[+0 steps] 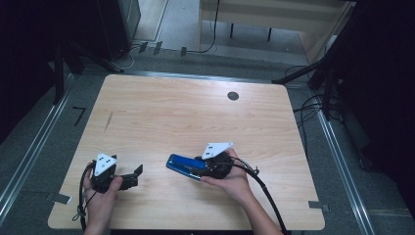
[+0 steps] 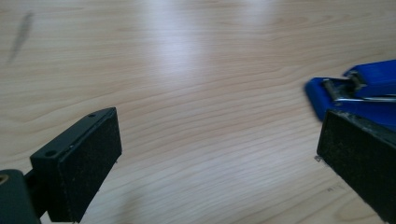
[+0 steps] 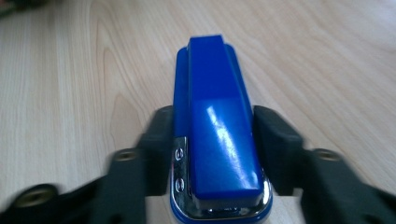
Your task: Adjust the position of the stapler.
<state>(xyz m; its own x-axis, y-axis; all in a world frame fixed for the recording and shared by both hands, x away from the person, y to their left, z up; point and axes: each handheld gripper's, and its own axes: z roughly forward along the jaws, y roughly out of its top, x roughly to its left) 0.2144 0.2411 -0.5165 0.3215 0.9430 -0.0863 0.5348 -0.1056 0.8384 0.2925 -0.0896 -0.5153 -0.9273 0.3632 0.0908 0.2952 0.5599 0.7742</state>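
Note:
A blue stapler (image 1: 183,164) with a chrome rear lies flat on the wooden table (image 1: 195,117), near the front and a little right of the middle. My right gripper (image 1: 204,167) straddles its rear end. In the right gripper view the stapler (image 3: 219,130) runs away from me between the two black pads (image 3: 275,140), which stand close along its sides with slim gaps, so the right gripper (image 3: 212,128) is open. My left gripper (image 1: 133,176) rests at the front left, open wide with bare wood between its jaws (image 2: 219,154). The stapler's front end (image 2: 355,88) shows just beyond its right jaw.
A round dark cable hole (image 1: 233,96) sits near the table's far edge. A thin dark mark (image 1: 108,120) lies on the left part of the top. Cables (image 1: 308,110) and stand legs crowd the floor to the right and behind.

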